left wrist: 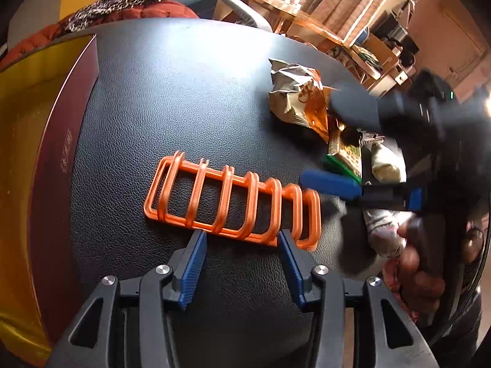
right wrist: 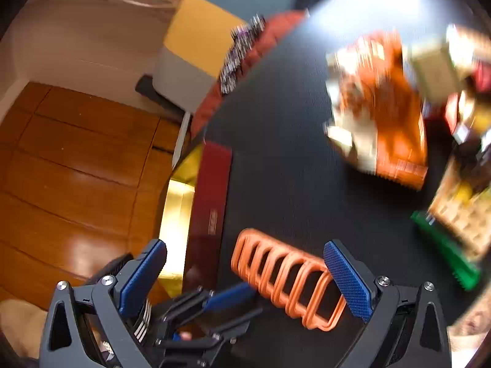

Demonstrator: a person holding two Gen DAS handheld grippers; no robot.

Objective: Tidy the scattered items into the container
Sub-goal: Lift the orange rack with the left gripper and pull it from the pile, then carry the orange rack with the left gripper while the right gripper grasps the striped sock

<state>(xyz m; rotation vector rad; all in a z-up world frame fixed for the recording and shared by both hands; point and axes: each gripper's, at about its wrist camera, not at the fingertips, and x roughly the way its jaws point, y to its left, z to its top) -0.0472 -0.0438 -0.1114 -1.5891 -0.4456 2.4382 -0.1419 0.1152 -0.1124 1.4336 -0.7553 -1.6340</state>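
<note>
Orange rack lying flat on the black table, both grippers spread and empty.

The orange rack (left wrist: 233, 202) lies with its long axis roughly along the dark red box (left wrist: 61, 165) at the table (left wrist: 172, 86) edge; the box's label is too small to read. The left gripper (left wrist: 242, 239) stands spread just before the rack's near side, not pressing it. The right gripper (right wrist: 245, 263) is spread wide.
</note>
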